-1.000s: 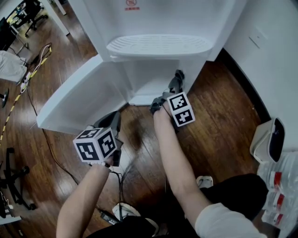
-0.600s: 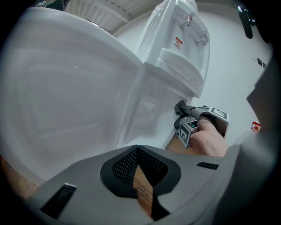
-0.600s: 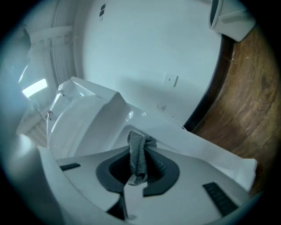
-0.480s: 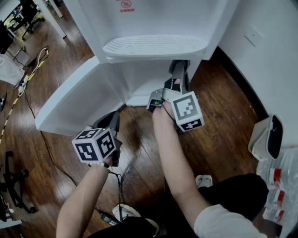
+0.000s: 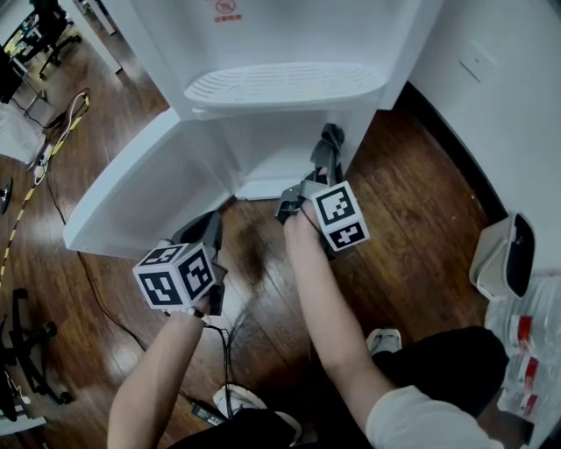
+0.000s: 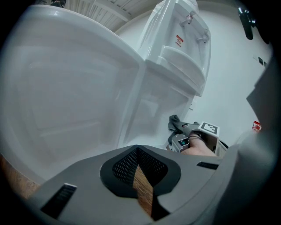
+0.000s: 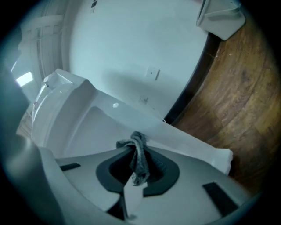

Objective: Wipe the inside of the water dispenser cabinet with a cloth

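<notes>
On wood floor (image 5: 421, 219), open cabinet (image 5: 272, 153), cloth (image 5: 329, 145) pinched, perhaps chair (image 5: 54, 24) beyond

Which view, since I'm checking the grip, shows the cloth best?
The right gripper view: the cloth hangs close up, pinched in the right gripper, jaws closed on it. The head view shows only a dark bunch beyond that gripper at the cabinet; the left gripper view shows it small and far off.

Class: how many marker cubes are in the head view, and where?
2. One cube on the left gripper, lower left; one on the right gripper, holding a cloth at the cabinet.
</notes>
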### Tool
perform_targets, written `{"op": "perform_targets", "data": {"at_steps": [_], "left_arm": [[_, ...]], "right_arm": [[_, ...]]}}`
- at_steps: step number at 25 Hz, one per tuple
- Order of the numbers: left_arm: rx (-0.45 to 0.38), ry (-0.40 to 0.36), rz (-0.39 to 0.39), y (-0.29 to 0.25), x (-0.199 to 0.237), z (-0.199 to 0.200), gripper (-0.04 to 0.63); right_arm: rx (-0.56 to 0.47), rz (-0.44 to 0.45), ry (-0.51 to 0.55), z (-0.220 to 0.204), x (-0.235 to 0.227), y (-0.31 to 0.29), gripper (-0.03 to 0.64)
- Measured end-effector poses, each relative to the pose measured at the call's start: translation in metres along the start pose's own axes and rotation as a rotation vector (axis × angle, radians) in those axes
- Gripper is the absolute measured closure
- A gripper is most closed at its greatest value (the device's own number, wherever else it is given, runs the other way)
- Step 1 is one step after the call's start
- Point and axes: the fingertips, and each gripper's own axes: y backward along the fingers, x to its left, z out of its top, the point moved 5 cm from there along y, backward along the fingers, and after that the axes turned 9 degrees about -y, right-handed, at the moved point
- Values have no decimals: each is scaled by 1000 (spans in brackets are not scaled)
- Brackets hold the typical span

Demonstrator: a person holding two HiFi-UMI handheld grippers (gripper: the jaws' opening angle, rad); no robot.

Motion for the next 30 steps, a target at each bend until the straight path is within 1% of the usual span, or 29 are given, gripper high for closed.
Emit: {"op": "perform_targets", "data": {"at_steps": [10, 13, 16, 18, 21, 23, 27, 30], "left_arm": [[10, 4, 15, -3, 1, -4, 607], [17, 3, 16, -6, 1, -6, 607], [23, 5, 18, -8, 3, -8, 607], [24, 6, 20, -10, 4, -8, 607], [26, 8, 15, -14, 2, -9, 607], [29, 7, 9, -16, 0, -10, 607], [40, 11, 7, -19, 2, -16, 607], [50, 23, 13, -21, 6, -22, 607]], "right_arm": [[86, -257, -4, -30, -99, -5, 574], [100, -313, 0, -32, -121, -6, 574], [108, -319, 15, -31, -126, -8, 574], [130, -291, 37, -33, -117, -11, 574], [182, -234, 127, -40, -94, -24, 574], [193, -212, 164, -44, -83, -40, 574], [192, -223, 128, -49, -74, -80, 574], [191, -253, 85, -53, -77, -104, 574]]}}
